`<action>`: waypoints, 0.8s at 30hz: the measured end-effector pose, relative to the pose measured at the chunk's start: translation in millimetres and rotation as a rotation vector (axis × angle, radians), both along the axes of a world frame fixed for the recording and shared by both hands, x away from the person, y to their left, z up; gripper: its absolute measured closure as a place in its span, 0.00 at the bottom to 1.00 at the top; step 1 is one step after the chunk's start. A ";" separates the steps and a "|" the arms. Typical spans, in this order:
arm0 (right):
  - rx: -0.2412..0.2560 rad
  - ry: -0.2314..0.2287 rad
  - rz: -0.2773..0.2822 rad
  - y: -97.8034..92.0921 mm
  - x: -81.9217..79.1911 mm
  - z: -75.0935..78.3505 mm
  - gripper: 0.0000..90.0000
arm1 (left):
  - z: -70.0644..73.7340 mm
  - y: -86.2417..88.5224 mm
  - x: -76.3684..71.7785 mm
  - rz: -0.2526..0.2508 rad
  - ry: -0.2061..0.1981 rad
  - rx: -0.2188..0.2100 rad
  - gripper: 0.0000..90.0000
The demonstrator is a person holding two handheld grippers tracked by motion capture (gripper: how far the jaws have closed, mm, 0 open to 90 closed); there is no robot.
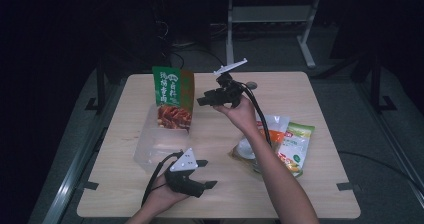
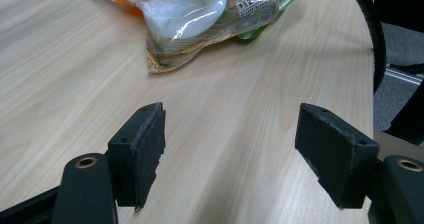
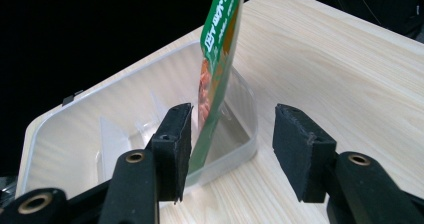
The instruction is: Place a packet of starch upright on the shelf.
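Observation:
A green snack packet [image 1: 172,96] with red food printed low on it stands upright in a clear plastic container [image 1: 150,151] at the table's left middle. My right gripper [image 1: 204,100] is held up just right of the packet, jaws pointing at it. In the right gripper view the jaws stand open [image 3: 232,119]. The packet [image 3: 220,49] is seen edge-on just beyond the left pad, leaning on the container's wall [image 3: 240,149]. My left gripper [image 1: 208,173] rests near the front edge, open [image 2: 230,119], with bare tabletop between its pads.
Several more snack packets [image 1: 287,144] lie in a pile at the right of the table, under my right forearm; the pile [image 2: 200,14] lies ahead of the left gripper. A small round object [image 1: 251,85] sits near the far edge. A white frame [image 1: 270,14] stands behind the table.

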State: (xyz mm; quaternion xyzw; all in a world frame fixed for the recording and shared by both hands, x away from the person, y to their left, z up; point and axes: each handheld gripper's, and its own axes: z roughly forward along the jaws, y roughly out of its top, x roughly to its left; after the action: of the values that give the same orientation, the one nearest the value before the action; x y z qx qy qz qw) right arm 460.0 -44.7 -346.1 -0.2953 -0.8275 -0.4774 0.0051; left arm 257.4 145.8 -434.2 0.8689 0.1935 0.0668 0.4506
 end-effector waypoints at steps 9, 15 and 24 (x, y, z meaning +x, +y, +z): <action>-0.009 0.010 -0.014 -16.1 -8.7 0.3 0.53 | -0.8 -1.7 -0.9 -0.003 0.002 0.004 0.31; -0.011 0.007 -0.021 -24.6 -14.0 1.5 0.52 | -0.9 -2.0 -1.1 -0.004 0.003 0.006 0.31; -0.027 0.021 -0.032 -40.9 -22.5 2.8 0.51 | -2.2 -4.9 -1.3 -0.002 0.012 0.006 0.31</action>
State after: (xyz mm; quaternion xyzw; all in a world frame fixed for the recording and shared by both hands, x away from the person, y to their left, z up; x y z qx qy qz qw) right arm 437.6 -85.6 -343.3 -0.3137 -0.8290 -0.4630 0.0019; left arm 256.1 140.9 -436.4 0.8709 0.1949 0.0617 0.4469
